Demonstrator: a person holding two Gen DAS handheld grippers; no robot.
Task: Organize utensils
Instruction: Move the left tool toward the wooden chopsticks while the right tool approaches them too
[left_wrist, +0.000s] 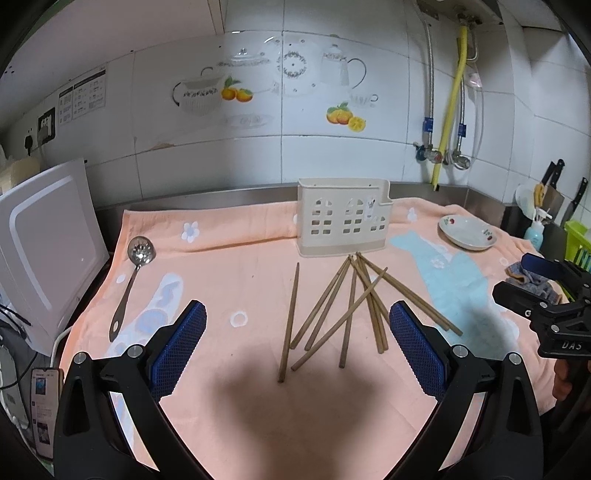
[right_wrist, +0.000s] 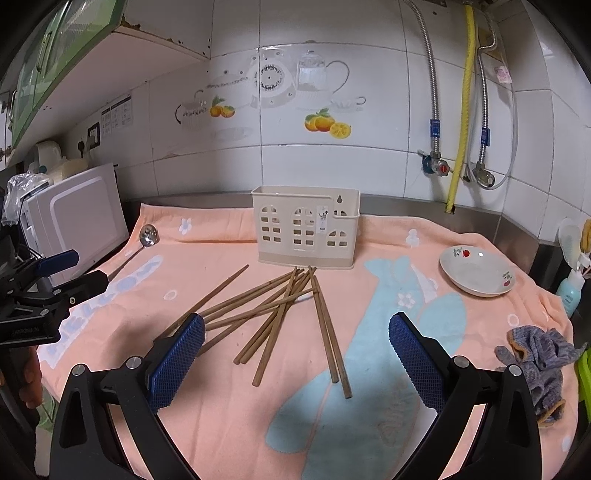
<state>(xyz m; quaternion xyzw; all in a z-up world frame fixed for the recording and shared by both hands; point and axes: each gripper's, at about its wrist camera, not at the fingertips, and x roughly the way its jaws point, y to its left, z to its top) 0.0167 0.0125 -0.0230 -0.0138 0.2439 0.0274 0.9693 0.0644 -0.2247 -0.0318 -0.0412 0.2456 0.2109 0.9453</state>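
Observation:
Several wooden chopsticks (left_wrist: 347, 306) lie fanned out on the peach towel (left_wrist: 229, 266) in front of a cream utensil holder (left_wrist: 341, 221) that stands upright and looks empty. They also show in the right wrist view (right_wrist: 280, 314), below the holder (right_wrist: 304, 227). A slotted metal spoon (left_wrist: 130, 280) lies at the left of the towel, also seen in the right wrist view (right_wrist: 147, 236). My left gripper (left_wrist: 297, 341) is open and empty above the near ends of the chopsticks. My right gripper (right_wrist: 295, 349) is open and empty over the chopsticks.
A white floral dish (right_wrist: 476, 271) sits on the towel (right_wrist: 229, 406) at the right. A grey-blue cloth (right_wrist: 535, 365) lies at the right edge. A white appliance (left_wrist: 48, 254) stands at the left with a phone (left_wrist: 44, 402) below it. Knives (left_wrist: 570, 206) and a bottle (left_wrist: 533, 232) are at the far right.

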